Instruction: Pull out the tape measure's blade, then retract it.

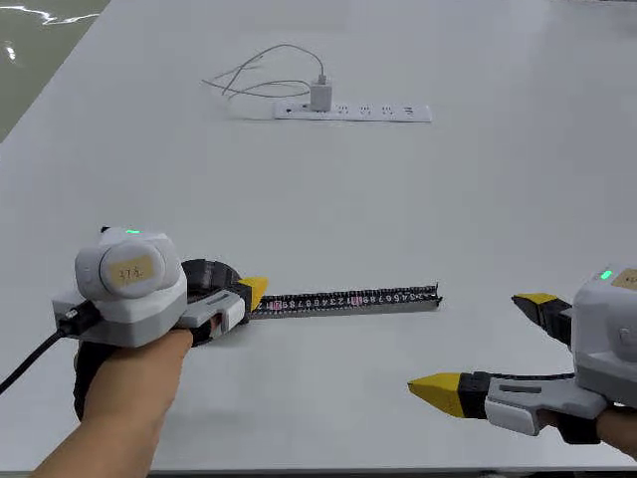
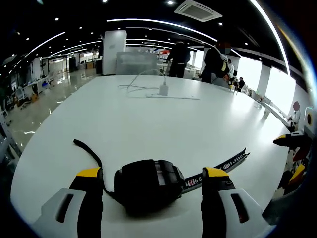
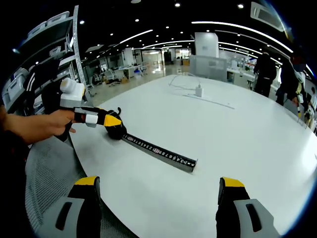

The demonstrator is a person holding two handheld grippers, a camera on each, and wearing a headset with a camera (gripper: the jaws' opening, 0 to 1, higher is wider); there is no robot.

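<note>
Counted on the white table [image 1: 448, 199]: one tape measure [image 1: 211, 282], one power strip [image 1: 353, 112] with one charger [image 1: 320, 97] plugged in, and one white cable [image 1: 259, 75] looped behind it. Two grippers are recorded, one per hand. At least two standing persons [image 2: 178, 54] are noted beyond the far table edge in the left gripper view; further small figures cannot be counted.

The tape measure's black case is located near the front edge of the table, on the person's left. Its blade [image 1: 348, 300] is drawn out flat along the surface towards the right, and its end lies well apart from the right gripper [image 1: 483, 342]. A black strap [image 2: 86, 151] is seen trailing from the case.

In the head view the case is largely covered by the left gripper [image 2: 152, 173] and one of that gripper's fingertips is hidden. The right gripper's body and the hand behind it are cut off at the frame edge. The blade's numerals are too small to be read.

The left gripper's jaws are set around the case, one on each side, with a narrow gap visible at both sides in the left gripper view; contact cannot be confirmed. The right gripper's jaws are spread wide above the table, and nothing is held or touched.
</note>
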